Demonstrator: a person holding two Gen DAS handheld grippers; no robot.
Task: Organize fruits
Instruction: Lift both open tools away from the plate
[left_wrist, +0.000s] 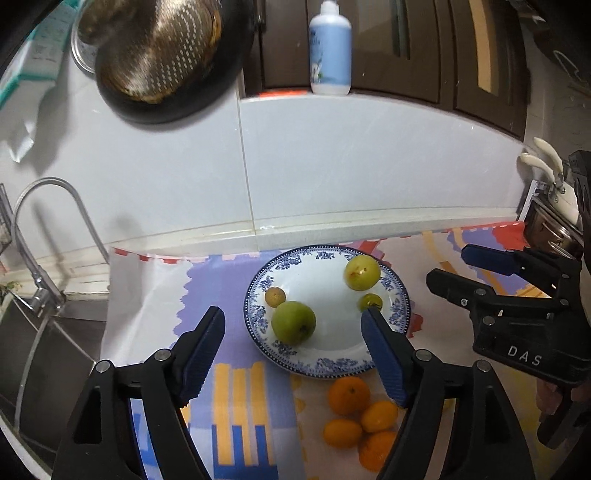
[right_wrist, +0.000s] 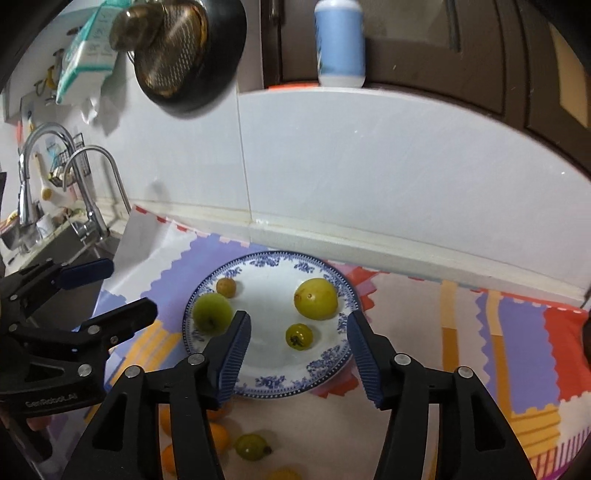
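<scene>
A blue-and-white plate (left_wrist: 391, 295) (right_wrist: 332, 362) holds a green apple (left_wrist: 293, 322) (right_wrist: 212, 312), a yellow-green fruit (left_wrist: 362, 272) (right_wrist: 316, 298), a small green fruit (left_wrist: 370, 301) (right_wrist: 299, 336) and a small brownish fruit (left_wrist: 275, 296) (right_wrist: 226, 287). Several oranges (left_wrist: 349, 394) lie on the mat in front of the plate, with a small green fruit (right_wrist: 251, 446) beside them. My left gripper (left_wrist: 293, 328) is open above the plate's near-left side, around the green apple. My right gripper (right_wrist: 298, 336) (left_wrist: 448, 266) is open and empty above the plate's near edge.
A colourful patterned mat (left_wrist: 229, 280) covers the counter. A sink with taps (right_wrist: 88, 206) lies to the left. A black pan with a metal strainer (left_wrist: 162, 55) hangs on the tiled wall. A blue-white bottle (left_wrist: 330, 48) stands on the ledge above.
</scene>
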